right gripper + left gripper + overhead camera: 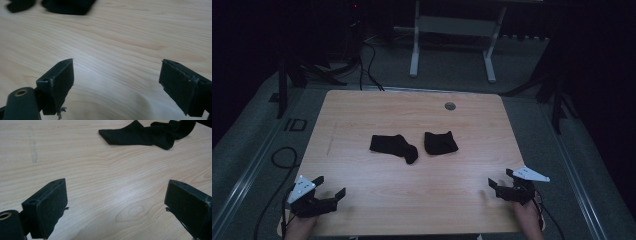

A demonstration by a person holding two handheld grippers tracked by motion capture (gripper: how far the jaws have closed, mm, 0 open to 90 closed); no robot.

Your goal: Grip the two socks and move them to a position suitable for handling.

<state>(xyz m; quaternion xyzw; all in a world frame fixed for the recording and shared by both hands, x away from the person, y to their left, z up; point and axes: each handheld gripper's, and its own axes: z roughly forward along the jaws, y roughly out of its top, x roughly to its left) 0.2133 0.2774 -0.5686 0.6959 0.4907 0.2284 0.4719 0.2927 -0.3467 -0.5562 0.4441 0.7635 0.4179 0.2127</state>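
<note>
Black jaws of the left gripper (331, 187) stand wide apart with bare tabletop between them, nothing held. It sits at the near left corner of the table (362, 107), a hand (301, 226) behind it, a grey plate on top. The right gripper (499, 179) sits at the near right edge, its jaws likewise spread and empty, a hand (527, 215) gripping it from below.

Two black socks lie near the table's middle, well apart from both grippers. The left sock (394, 146) is stretched out flat with its far end bent down toward the near side. The right sock (440, 142) is bunched into a compact shape just beside it, a narrow strip of wood between the two.

The table is light wood grain, with a small round grommet (450, 106) near the far edge. A faint pale streak (32, 145) marks the wood left of the socks.
</note>
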